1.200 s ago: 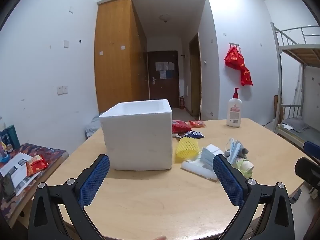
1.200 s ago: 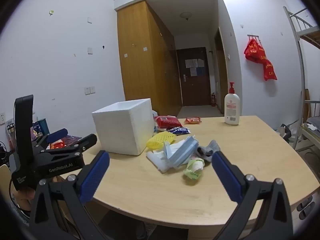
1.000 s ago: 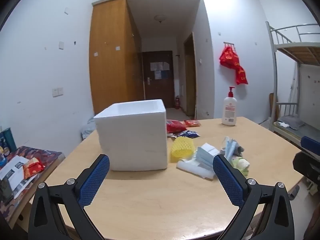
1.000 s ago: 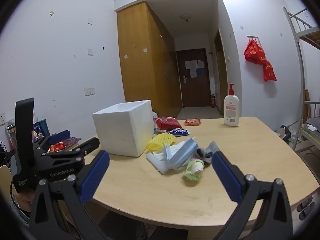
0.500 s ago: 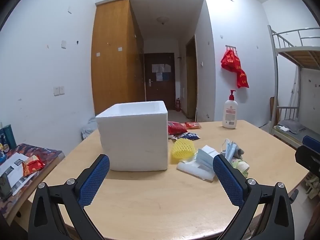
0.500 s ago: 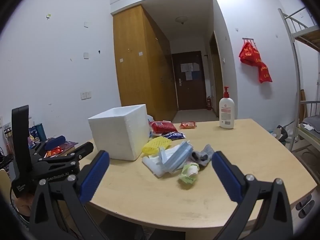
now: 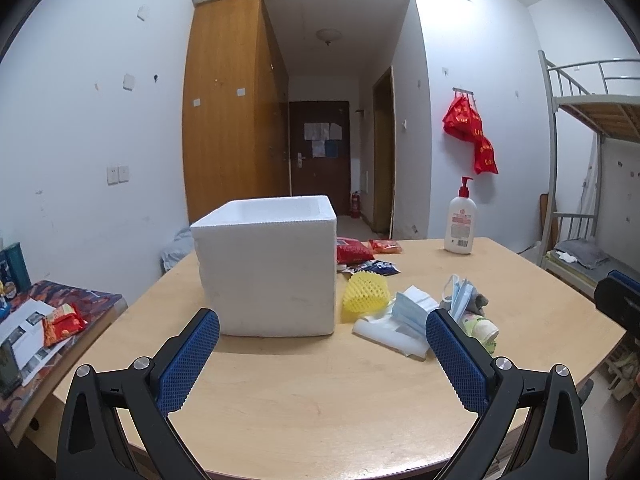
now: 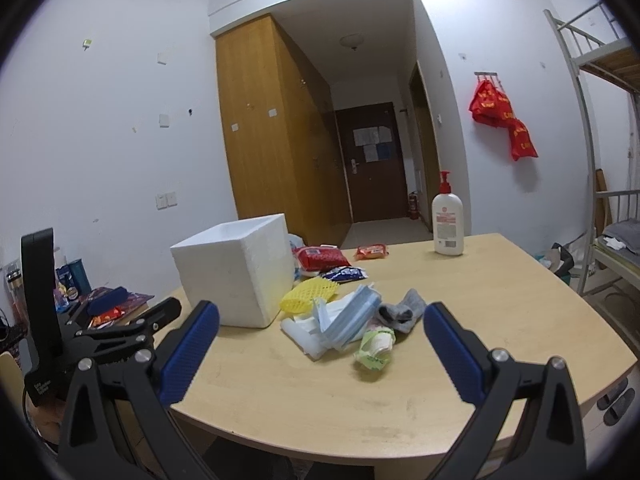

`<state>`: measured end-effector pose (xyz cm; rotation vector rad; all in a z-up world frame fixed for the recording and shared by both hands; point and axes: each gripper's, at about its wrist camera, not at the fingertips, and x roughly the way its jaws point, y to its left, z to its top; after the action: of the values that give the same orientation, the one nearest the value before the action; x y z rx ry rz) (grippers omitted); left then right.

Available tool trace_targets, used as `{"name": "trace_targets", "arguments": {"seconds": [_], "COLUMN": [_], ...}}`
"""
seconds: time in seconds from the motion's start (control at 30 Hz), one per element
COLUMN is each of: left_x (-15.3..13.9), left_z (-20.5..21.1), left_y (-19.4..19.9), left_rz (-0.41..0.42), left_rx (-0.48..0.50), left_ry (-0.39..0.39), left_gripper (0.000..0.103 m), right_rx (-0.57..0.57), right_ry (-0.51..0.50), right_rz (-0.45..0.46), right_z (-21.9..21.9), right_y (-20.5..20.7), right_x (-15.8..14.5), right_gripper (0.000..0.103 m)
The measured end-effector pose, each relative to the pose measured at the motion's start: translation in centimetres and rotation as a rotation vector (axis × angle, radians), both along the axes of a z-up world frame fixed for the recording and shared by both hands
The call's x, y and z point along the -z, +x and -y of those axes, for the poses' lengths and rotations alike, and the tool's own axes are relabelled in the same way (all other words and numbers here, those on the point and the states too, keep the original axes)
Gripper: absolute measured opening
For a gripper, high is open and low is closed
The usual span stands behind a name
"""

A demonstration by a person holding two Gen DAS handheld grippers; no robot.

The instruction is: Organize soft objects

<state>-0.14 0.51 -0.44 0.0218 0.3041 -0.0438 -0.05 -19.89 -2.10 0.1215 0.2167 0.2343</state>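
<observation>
On the desk (image 7: 280,400), the soft things, masks (image 8: 348,318), a sock (image 8: 404,312) and yellow netting (image 8: 308,292), lie heaped just right of the open foam box (image 7: 268,272), handy for dropping in. Both the left gripper (image 7: 322,356) and right gripper (image 8: 320,348) hover near, fingers spread, empty.

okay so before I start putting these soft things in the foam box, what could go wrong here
The face masks, grey sock and yellow foam net lie heaped together, so closing the right hand-held gripper may drag several at once. The foam box looks light and could slide if nudged. Snack packets nearby could get swept along.
</observation>
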Motion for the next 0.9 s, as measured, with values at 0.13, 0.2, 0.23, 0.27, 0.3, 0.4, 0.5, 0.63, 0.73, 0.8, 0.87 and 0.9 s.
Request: {"name": "trace_targets", "arguments": {"seconds": [0.13,0.2,0.23,0.27,0.3,0.4,0.5,0.63,0.73,0.8,0.87,0.9], "left_x": [-0.07,-0.02,0.00,0.01,0.01,0.02,0.01,-0.02,-0.01,0.01,0.02,0.03], "left_z": [-0.06,-0.06,-0.05,-0.05,-0.10,-0.02,-0.08,-0.36,-0.44,-0.46,-0.45,-0.51], "left_y": [0.09,0.13,0.14,0.16,0.18,0.20,0.23,0.22,0.18,0.22,0.24,0.27], "left_rz": [-0.006,-0.011,-0.013,-0.014,-0.014,-0.014,-0.015,-0.016,-0.015,-0.017,-0.021,-0.020], "left_rx": [-0.001,0.002,0.002,0.001,0.002,-0.002,-0.003,0.003,-0.001,-0.001,0.003,0.002], "left_ry": [-0.006,-0.006,-0.006,-0.005,-0.005,-0.004,-0.007,-0.019,-0.018,-0.020,-0.018,-0.017], "left_gripper": [0.103,0.103,0.103,0.103,0.103,0.103,0.103,0.103,0.103,0.103,0.103,0.103], "right_rx": [0.005,0.001,0.001,0.001,-0.003,-0.003,-0.006,0.001,0.000,-0.003,-0.003,-0.004], "right_ry": [-0.009,-0.013,-0.015,-0.019,-0.023,-0.029,-0.031,-0.045,-0.049,-0.052,-0.054,-0.055], "right_rz": [0.001,0.002,0.001,-0.001,-0.002,0.000,-0.002,-0.003,-0.004,-0.008,-0.007,-0.008], "right_z": [-0.10,-0.19,-0.21,-0.32,-0.39,-0.47,-0.50,-0.70,-0.76,-0.85,-0.91,-0.93], "right_y": [-0.20,-0.26,-0.21,-0.19,-0.16,-0.19,-0.20,-0.24,-0.29,-0.24,-0.33,-0.31], "right_x": [-0.08,-0.12,-0.13,-0.13,-0.14,-0.17,-0.17,-0.15,-0.17,-0.17,-0.16,-0.21], "right_gripper": [0.103,0.103,0.103,0.103,0.103,0.103,0.103,0.103,0.103,0.103,0.103,0.103]}}
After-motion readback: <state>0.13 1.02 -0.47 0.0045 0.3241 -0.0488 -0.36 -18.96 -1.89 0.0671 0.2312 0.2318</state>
